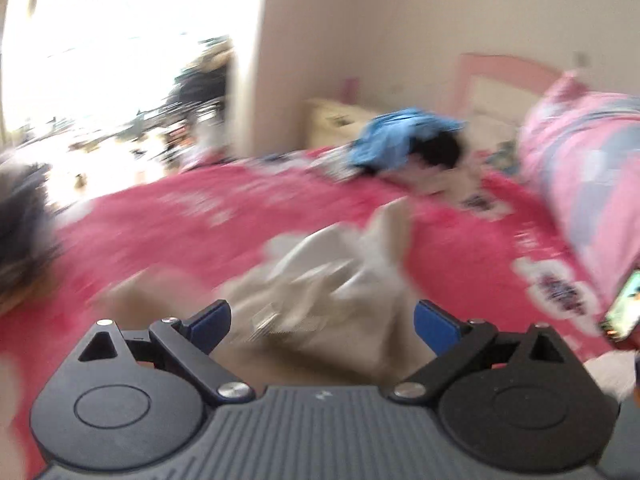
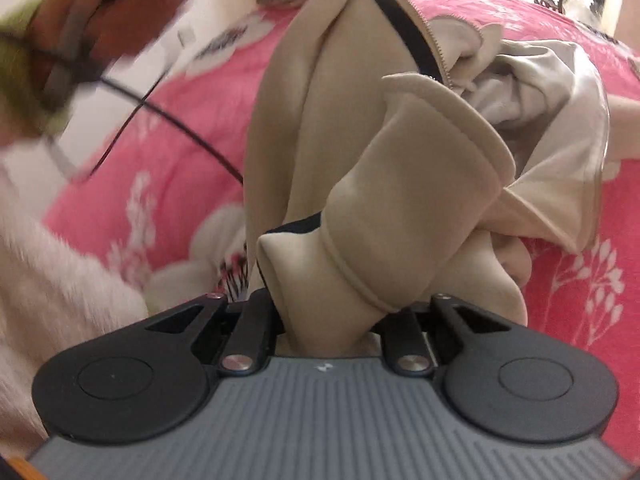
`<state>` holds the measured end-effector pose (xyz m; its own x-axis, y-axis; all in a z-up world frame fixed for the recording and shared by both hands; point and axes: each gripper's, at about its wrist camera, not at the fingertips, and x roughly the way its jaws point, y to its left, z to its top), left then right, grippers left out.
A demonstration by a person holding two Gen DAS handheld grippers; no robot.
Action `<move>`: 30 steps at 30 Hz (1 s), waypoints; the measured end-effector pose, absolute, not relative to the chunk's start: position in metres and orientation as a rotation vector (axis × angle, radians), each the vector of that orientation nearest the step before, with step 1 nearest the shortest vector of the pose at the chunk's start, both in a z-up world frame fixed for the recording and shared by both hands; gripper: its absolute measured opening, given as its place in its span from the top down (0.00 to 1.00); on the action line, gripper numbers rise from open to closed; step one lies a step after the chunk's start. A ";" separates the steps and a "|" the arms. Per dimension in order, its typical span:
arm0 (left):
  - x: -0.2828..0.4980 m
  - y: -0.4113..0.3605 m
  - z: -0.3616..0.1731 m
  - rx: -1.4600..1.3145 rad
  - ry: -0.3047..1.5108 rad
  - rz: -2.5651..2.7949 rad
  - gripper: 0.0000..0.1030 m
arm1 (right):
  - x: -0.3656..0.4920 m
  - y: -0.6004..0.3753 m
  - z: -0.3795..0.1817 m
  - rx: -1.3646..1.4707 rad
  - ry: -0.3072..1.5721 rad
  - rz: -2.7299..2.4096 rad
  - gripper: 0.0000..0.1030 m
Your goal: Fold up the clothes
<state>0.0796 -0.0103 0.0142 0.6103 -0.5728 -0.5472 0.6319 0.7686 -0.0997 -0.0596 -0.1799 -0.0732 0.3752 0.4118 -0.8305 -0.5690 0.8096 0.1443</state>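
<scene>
A beige zip-up garment (image 1: 332,280) lies crumpled on a pink floral bedspread (image 1: 192,216); the left wrist view is blurred. My left gripper (image 1: 322,322) is open just above its near edge, blue pads (image 1: 212,320) wide apart with nothing between them. In the right wrist view the same beige garment (image 2: 384,184) rises bunched straight out of my right gripper (image 2: 330,312), which is shut on a thick fold of it. Its fingertips are hidden by the cloth. A zipper runs along the garment's upper edge.
A blue and black pile of clothes (image 1: 404,140) lies at the far side of the bed. A pink patterned pillow (image 1: 580,176) is at the right. A phone (image 1: 624,308) shows at the right edge. A thin black cable (image 2: 172,120) crosses the bedspread (image 2: 172,152). A white fluffy sleeve (image 2: 52,280) fills the left.
</scene>
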 end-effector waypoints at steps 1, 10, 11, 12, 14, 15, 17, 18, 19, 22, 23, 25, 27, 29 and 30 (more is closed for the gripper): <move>0.089 -0.028 0.012 0.129 0.593 -0.721 0.04 | -0.060 -0.181 -0.071 -0.177 1.002 0.619 0.84; 0.134 -0.074 -0.054 0.372 0.878 -0.684 0.16 | -0.048 -0.290 -0.055 0.422 0.990 0.558 0.32; 0.128 -0.061 -0.056 0.364 0.887 -0.688 0.15 | -0.046 -0.307 -0.053 0.518 0.985 0.551 0.20; 0.123 -0.049 -0.058 0.353 0.897 -0.691 0.15 | -0.044 -0.324 -0.052 0.614 0.978 0.543 0.17; 0.111 -0.029 -0.061 0.317 0.933 -0.691 0.15 | -0.039 -0.358 -0.048 0.806 0.960 0.524 0.15; 0.106 -0.019 -0.062 0.296 0.955 -0.689 0.15 | -0.035 -0.371 -0.050 0.892 0.956 0.507 0.14; 0.101 -0.003 -0.069 0.238 1.022 -0.674 0.15 | -0.016 -0.377 -0.075 0.995 0.997 0.429 0.13; 0.098 0.003 -0.072 0.222 1.043 -0.667 0.15 | -0.006 -0.380 -0.087 1.046 1.016 0.389 0.13; 0.094 0.008 -0.075 0.217 1.061 -0.660 0.15 | 0.004 -0.383 -0.100 1.097 1.035 0.349 0.13; 0.086 0.014 -0.086 0.206 1.109 -0.650 0.15 | 0.033 -0.391 -0.138 1.248 1.089 0.223 0.13; 0.082 0.016 -0.089 0.207 1.122 -0.651 0.15 | 0.043 -0.394 -0.150 1.298 1.106 0.180 0.13; 0.068 0.021 -0.092 0.240 1.136 -0.661 0.15 | 0.056 -0.390 -0.160 1.319 1.099 0.161 0.14; 0.052 0.021 -0.098 0.314 1.140 -0.671 0.15 | 0.066 -0.380 -0.159 1.291 1.063 0.187 0.28; 0.039 0.019 -0.103 0.369 1.128 -0.672 0.15 | 0.074 -0.378 -0.151 1.269 1.013 0.211 0.63; 0.035 0.019 -0.106 0.378 1.119 -0.667 0.15 | 0.081 -0.377 -0.146 1.259 0.988 0.215 0.69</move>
<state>0.0353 0.0191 -0.1055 0.2739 -0.2997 -0.9139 0.6612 0.7487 -0.0473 0.0808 -0.3765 -0.1463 0.5907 0.6309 -0.5030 0.3653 0.3467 0.8639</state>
